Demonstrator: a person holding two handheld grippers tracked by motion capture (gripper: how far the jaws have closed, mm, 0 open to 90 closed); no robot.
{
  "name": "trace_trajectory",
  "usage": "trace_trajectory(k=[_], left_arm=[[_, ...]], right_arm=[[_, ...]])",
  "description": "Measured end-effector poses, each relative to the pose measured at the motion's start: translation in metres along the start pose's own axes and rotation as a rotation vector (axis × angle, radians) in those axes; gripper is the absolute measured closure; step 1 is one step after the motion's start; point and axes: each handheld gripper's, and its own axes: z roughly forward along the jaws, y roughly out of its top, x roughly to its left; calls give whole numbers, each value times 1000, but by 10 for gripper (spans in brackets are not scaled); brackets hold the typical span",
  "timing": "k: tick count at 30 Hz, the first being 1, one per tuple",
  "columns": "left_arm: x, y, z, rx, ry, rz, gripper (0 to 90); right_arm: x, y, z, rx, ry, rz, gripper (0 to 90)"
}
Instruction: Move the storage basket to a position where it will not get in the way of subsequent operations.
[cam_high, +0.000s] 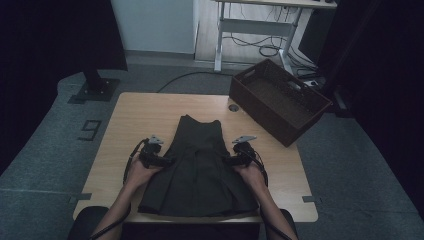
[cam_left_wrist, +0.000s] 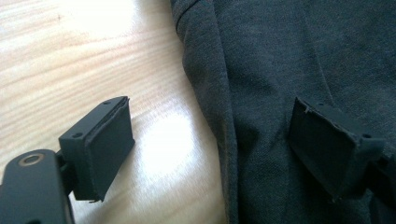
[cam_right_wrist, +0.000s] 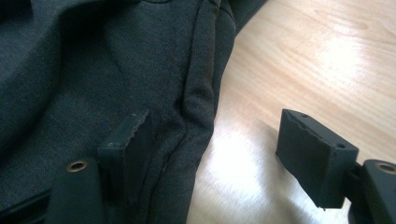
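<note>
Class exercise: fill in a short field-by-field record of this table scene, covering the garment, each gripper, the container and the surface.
garment: dark grey pleated fabric dress, lying flat on the table, narrow end away from the person
left gripper: open, jaws straddling the dress's left edge, one over wood, one over cloth
right gripper: open, jaws straddling the dress's right edge
container: dark brown woven rectangular basket, at the table's far right corner, overhanging it
surface: light wooden table
</note>
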Motion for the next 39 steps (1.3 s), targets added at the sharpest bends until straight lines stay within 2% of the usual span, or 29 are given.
trace_trajectory(k=[6,14,21,28,31,34,36,38,39], left_arm=[[-6,-12,-9,-17,-12,5,140],[-15,-28,-23,-17,-16,19,141],[-23,-35,-28,-15,-13,22,140],[-30,-39,-31,-15,-16,23,143],[-30,-39,-32,-11,-27,26,143],[-29,-33,-34,21,-42,1,147],[-31,-28,-39,-12,-41,6,141],[-35,-22,-43,-43,-71,4,119],[-37,-19,-44,-47,-71,13,100]], right_arm=[[8,-9,-8,-9,7,-4,269],[17,-23,-19,-32,4,5,259],[25,-33,-27,-36,-1,8,259],[27,-39,-33,-37,13,1,247],[27,-40,-34,-34,19,1,240],[26,-41,-35,-38,24,2,237],[25,-41,-35,-40,29,1,234],[25,-41,-35,-42,33,0,232],[25,-41,-35,-42,33,0,228]])
